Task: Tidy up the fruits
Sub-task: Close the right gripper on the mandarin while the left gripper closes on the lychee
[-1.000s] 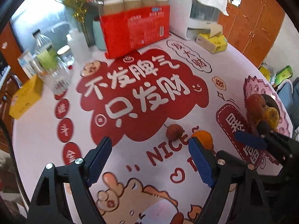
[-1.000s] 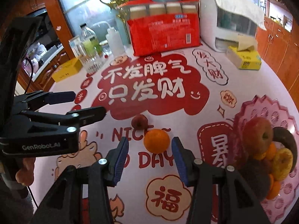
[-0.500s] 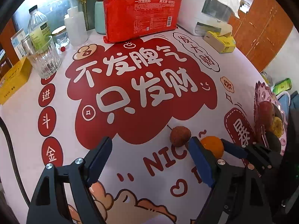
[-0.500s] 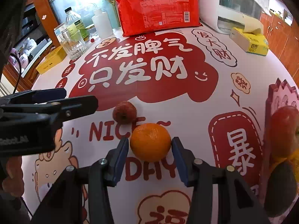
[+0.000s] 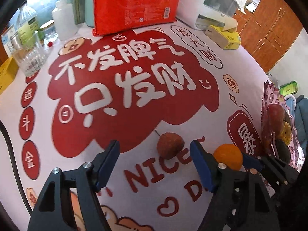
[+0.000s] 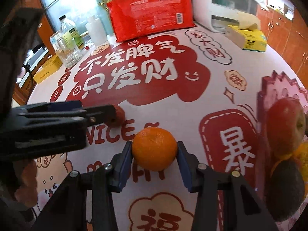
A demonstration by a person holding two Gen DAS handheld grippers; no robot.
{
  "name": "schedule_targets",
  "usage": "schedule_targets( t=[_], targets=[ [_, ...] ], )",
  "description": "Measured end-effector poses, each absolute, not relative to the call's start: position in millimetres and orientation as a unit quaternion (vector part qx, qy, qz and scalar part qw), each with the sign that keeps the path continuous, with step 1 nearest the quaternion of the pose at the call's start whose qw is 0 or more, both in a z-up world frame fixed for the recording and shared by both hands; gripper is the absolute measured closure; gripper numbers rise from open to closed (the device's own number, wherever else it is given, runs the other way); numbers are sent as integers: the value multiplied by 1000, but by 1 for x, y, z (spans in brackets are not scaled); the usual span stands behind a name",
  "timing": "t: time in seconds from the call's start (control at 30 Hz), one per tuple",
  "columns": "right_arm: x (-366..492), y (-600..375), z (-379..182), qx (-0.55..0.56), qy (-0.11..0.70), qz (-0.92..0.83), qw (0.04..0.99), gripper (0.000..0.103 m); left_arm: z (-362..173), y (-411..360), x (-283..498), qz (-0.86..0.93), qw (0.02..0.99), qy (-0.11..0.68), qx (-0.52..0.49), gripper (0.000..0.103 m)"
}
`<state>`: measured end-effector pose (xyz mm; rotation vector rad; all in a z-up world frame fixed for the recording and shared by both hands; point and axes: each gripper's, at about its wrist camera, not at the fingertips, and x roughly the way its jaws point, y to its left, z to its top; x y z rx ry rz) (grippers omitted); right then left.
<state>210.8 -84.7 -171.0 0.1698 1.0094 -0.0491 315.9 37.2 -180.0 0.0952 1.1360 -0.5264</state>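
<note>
An orange (image 6: 154,148) sits on the printed tablecloth between the blue pads of my right gripper (image 6: 154,154), whose jaws touch it on both sides. It also shows in the left wrist view (image 5: 228,156). A small reddish-brown fruit (image 5: 169,145) lies just ahead of my left gripper (image 5: 155,163), which is open and empty. In the right wrist view that fruit (image 6: 120,116) is half hidden behind the left gripper's finger. A pink scalloped plate (image 6: 283,90) at the right holds an apple (image 6: 284,129), an avocado (image 6: 284,188) and other fruit.
At the table's back stand a red pack of paper cups (image 5: 136,5), a white appliance (image 6: 227,3), a yellow tissue box (image 6: 248,38), bottles (image 6: 70,32) and a glass (image 5: 29,57). A yellow box (image 6: 48,70) lies at the left edge.
My right gripper has moved forward around the orange and closed onto it. My left gripper has moved nearer the small brown fruit, still open.
</note>
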Motion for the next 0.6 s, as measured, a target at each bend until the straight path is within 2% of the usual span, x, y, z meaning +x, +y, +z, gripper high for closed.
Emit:
schedule_targets(
  t=[0.13,0.27,0.6],
  targets=[
    [207,-87,-167,82,477,-23,874,58,-187,24,316,-253,804,536,47,45],
    [205,-86,-167,79,474,-22,877,58,-193,13,313,-259,800,539,54,71],
    [198,-85,-157,81,465,-15,881,58,-166,29,298,-246,816,521,46,73]
  ],
)
